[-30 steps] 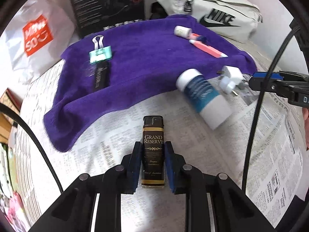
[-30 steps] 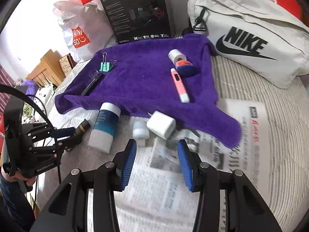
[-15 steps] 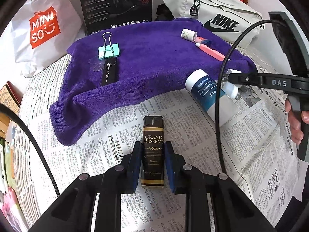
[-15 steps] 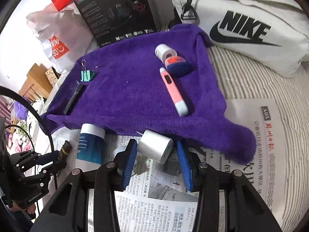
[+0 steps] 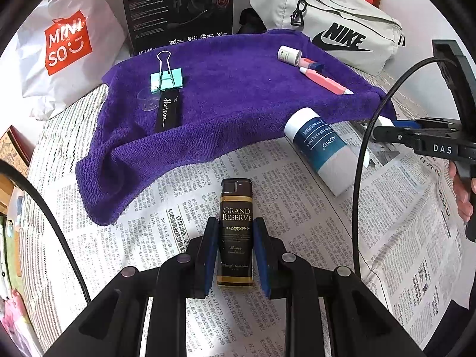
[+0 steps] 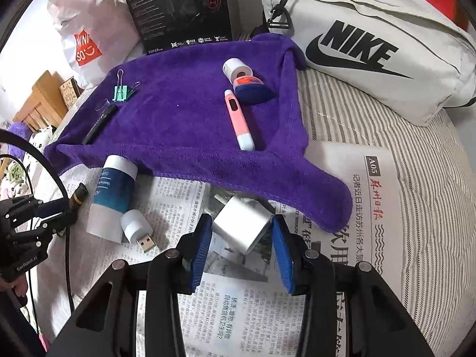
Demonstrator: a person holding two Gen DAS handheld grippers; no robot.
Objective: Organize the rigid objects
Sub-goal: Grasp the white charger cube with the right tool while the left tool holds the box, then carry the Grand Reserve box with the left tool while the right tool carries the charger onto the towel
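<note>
My left gripper (image 5: 235,238) is shut on a black and gold Grand Reserve lighter (image 5: 236,226) above the newspaper. My right gripper (image 6: 241,238) is open around a white charger cube (image 6: 242,223) lying on the newspaper; the blue pads stand close on both sides, and I cannot tell if they touch it. A purple towel (image 6: 184,131) holds a green binder clip (image 6: 122,92), a black pen (image 6: 98,123), a pink thermometer (image 6: 239,119), a white roll (image 6: 236,68) and a blue tube (image 6: 253,87).
A blue and white bottle (image 6: 111,196) and a small white USB lamp (image 6: 136,227) lie on the newspaper left of the charger. A Nike bag (image 6: 372,47), a black box (image 6: 181,6) and a Miniso bag (image 6: 86,41) stand behind the towel.
My right gripper has moved forward until the charger cube sits between its pads. My left gripper has kept hold of the lighter and drawn back and up slightly.
</note>
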